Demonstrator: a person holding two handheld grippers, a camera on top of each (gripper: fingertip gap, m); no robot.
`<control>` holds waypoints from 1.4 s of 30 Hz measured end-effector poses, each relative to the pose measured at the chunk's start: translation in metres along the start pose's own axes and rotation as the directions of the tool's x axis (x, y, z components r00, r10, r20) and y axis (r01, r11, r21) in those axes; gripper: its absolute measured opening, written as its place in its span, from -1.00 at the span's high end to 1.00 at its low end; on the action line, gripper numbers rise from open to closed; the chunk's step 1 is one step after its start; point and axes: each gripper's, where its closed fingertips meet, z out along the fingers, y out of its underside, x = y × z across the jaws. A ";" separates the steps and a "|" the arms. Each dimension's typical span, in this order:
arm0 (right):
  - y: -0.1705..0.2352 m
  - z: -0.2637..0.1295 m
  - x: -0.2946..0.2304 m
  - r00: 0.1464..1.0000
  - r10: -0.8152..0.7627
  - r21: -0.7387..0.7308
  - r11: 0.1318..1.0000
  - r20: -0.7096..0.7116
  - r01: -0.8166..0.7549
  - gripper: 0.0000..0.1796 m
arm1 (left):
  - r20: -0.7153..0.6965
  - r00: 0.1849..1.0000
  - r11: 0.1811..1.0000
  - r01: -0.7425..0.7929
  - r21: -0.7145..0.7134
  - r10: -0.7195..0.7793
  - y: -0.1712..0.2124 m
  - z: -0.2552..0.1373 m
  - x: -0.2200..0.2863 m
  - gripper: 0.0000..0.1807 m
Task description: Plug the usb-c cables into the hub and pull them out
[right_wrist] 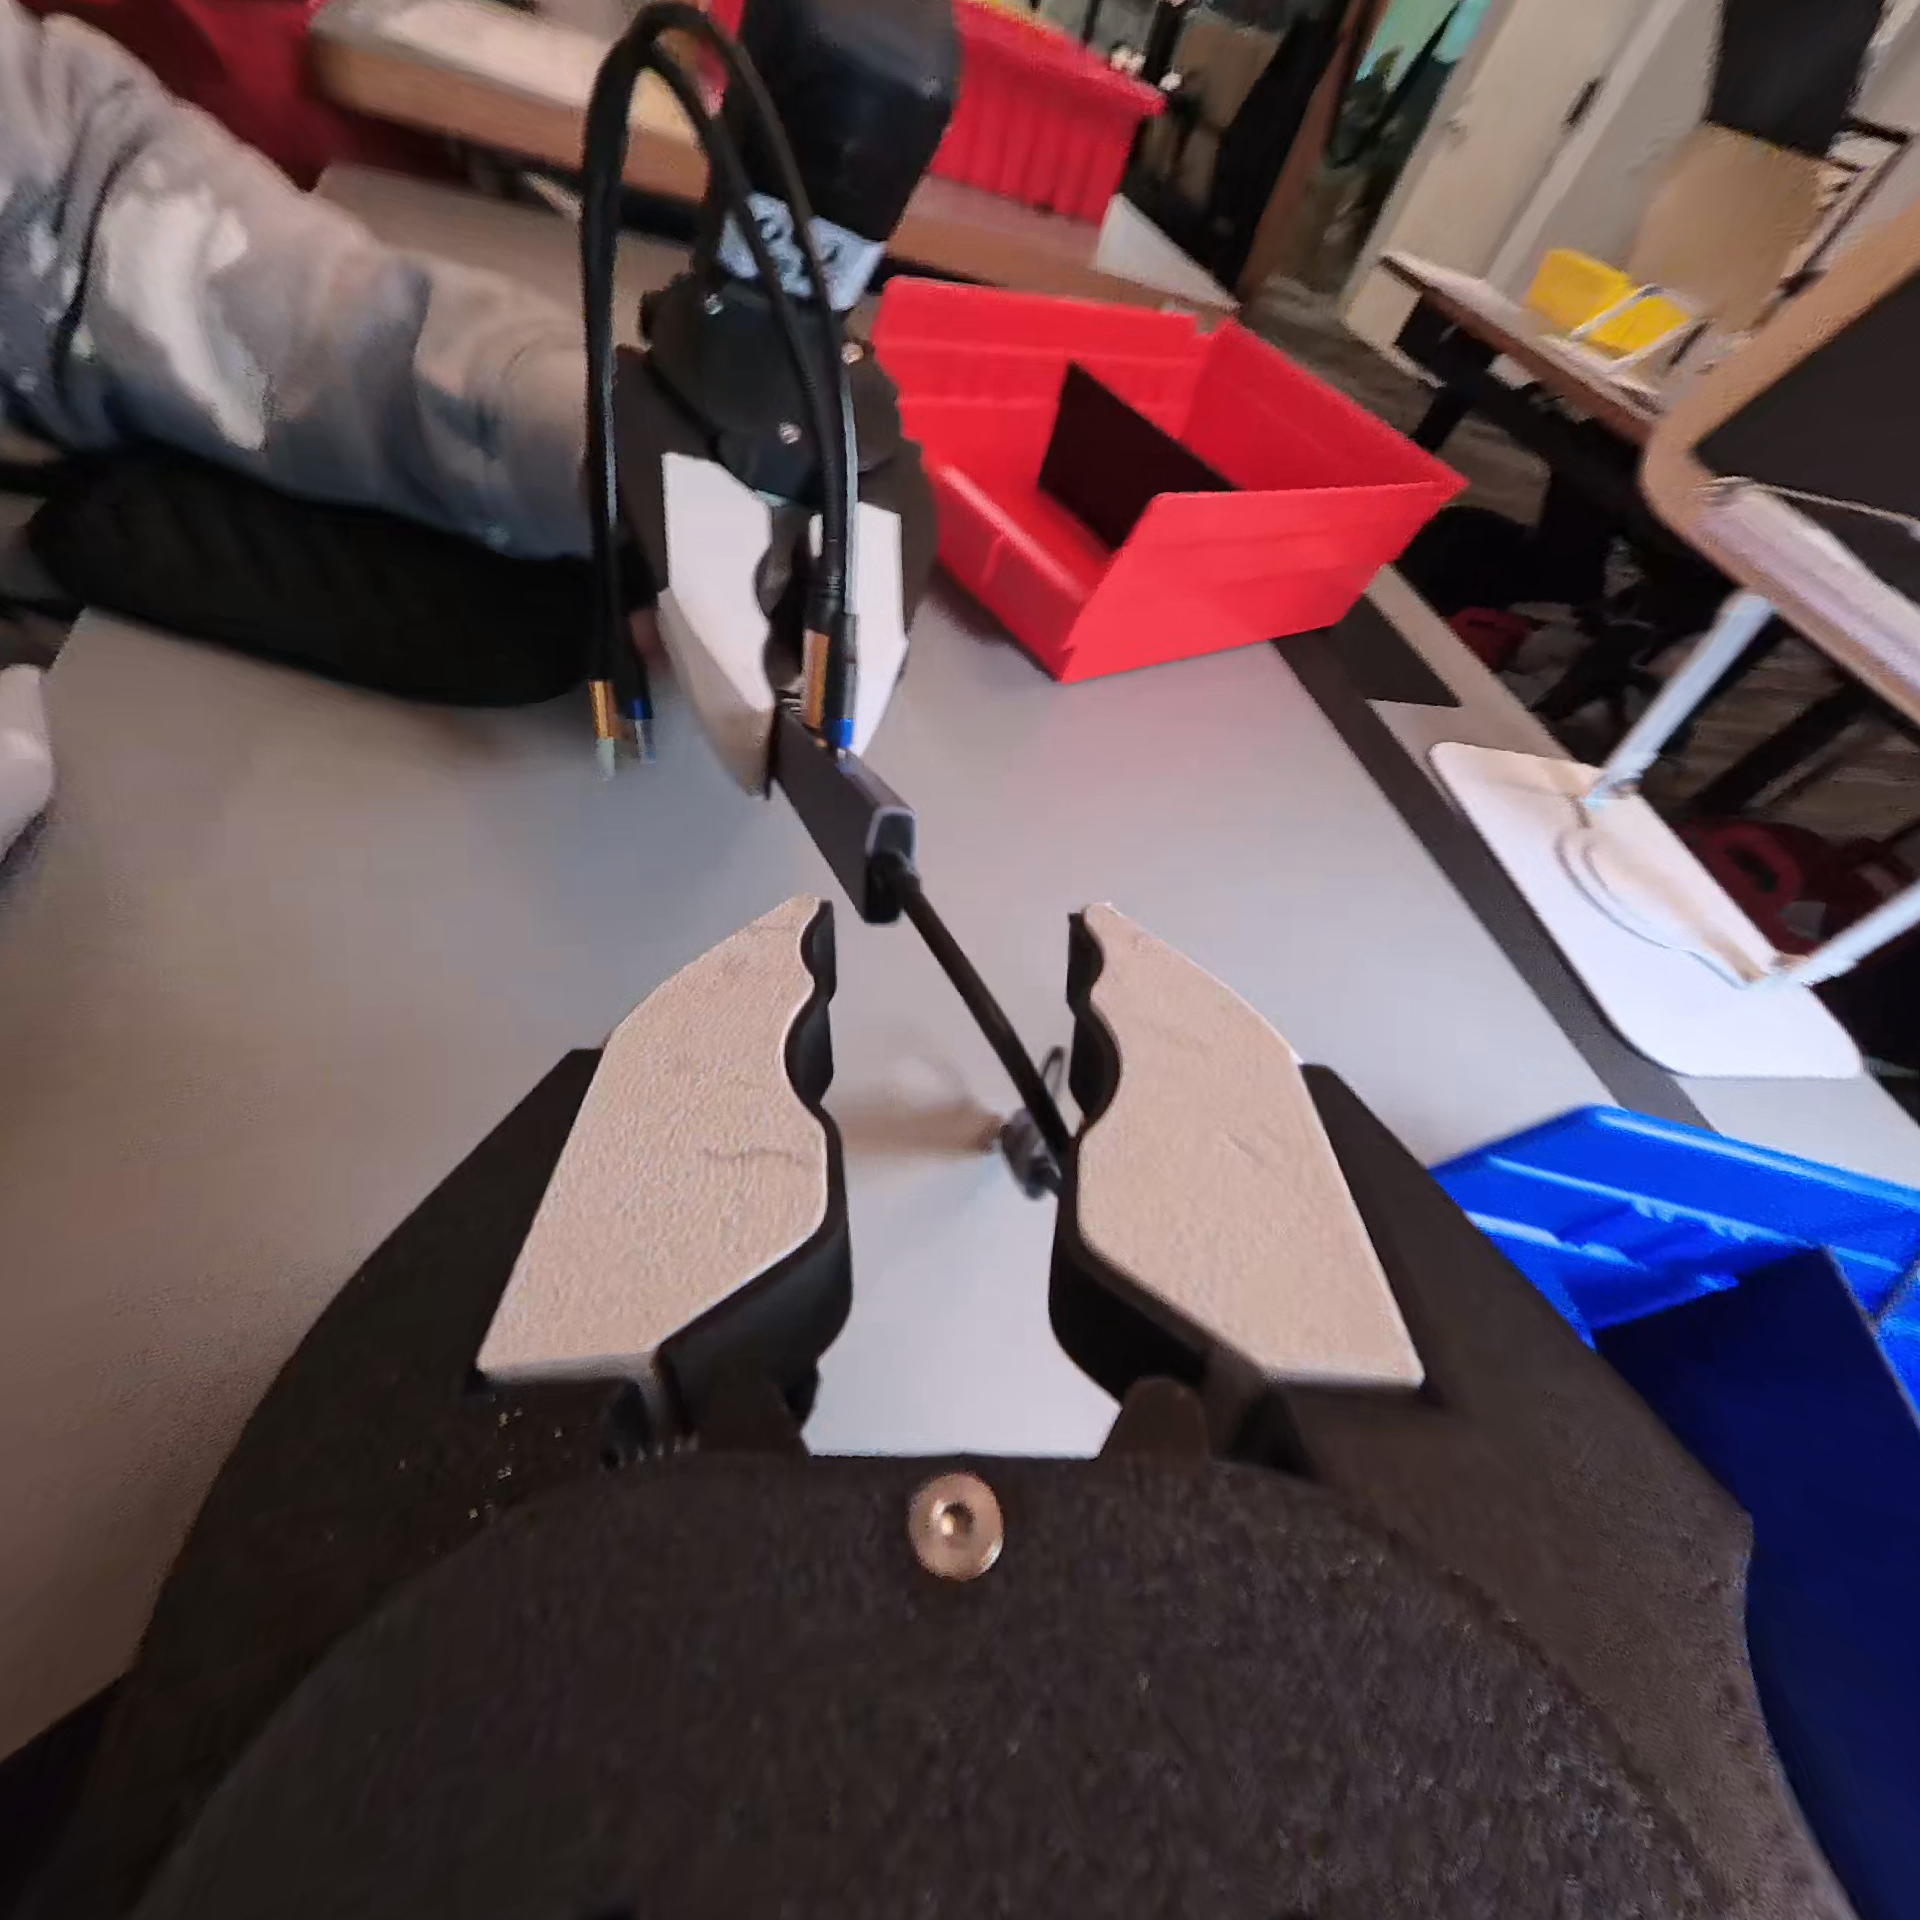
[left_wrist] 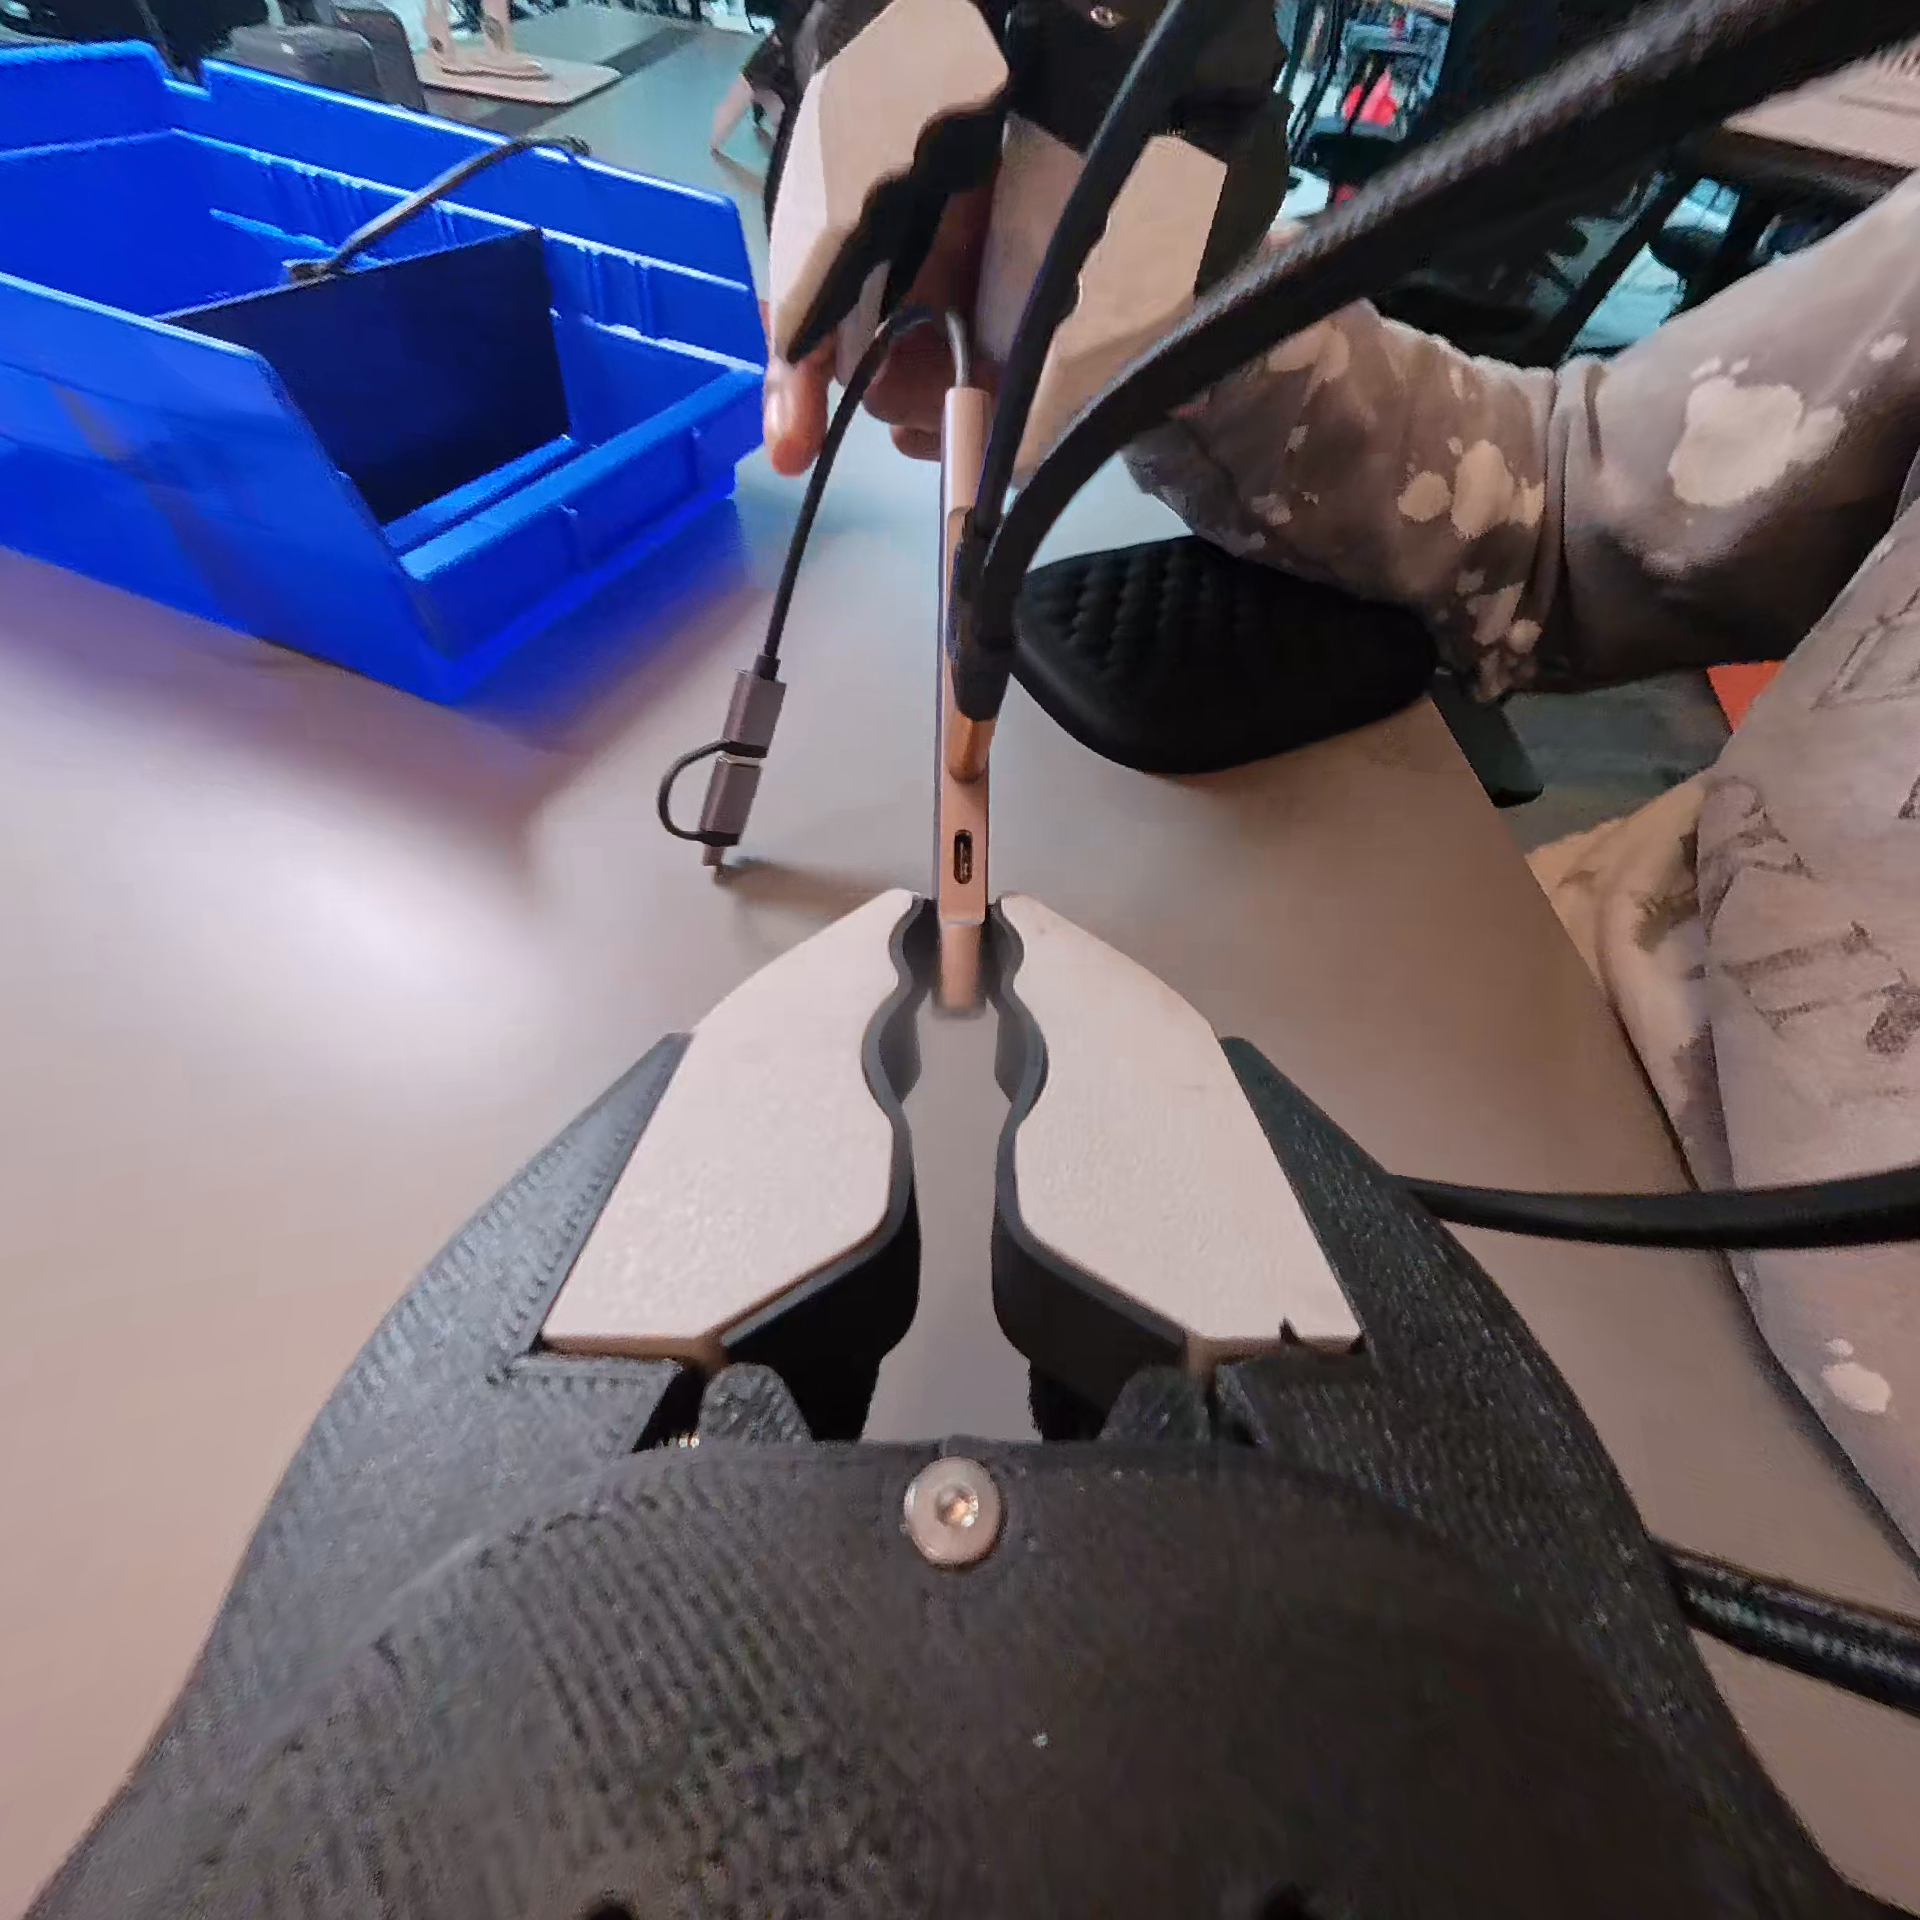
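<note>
Hub (left_wrist: 961, 665) between left tongs (left_wrist: 958, 914), right tongs (right_wrist: 948, 914) apart.

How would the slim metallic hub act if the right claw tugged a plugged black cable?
The slim metallic hub looks rigid and light. Pinched only at one end by the left claw, it may pivot. The plugged black cables arch loosely, so they are probably floppy.

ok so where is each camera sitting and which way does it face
Left wrist view: sits on the left gripper, looking along fingers shut on the hub, across the table toward the blue bin; the right gripper and a sleeve show beyond.
Right wrist view: sits on the open right gripper, facing back at the left gripper, with the red bin behind.
Shared: hub, plugged cables, both grippers, blue bin.
</note>
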 end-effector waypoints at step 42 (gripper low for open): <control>0.070 -0.100 0.304 0.866 -0.365 -0.767 0.641 -0.342 -0.033 0.90 | 0.464 0.877 0.990 0.085 0.109 -0.126 0.020 -0.071 -0.049 0.69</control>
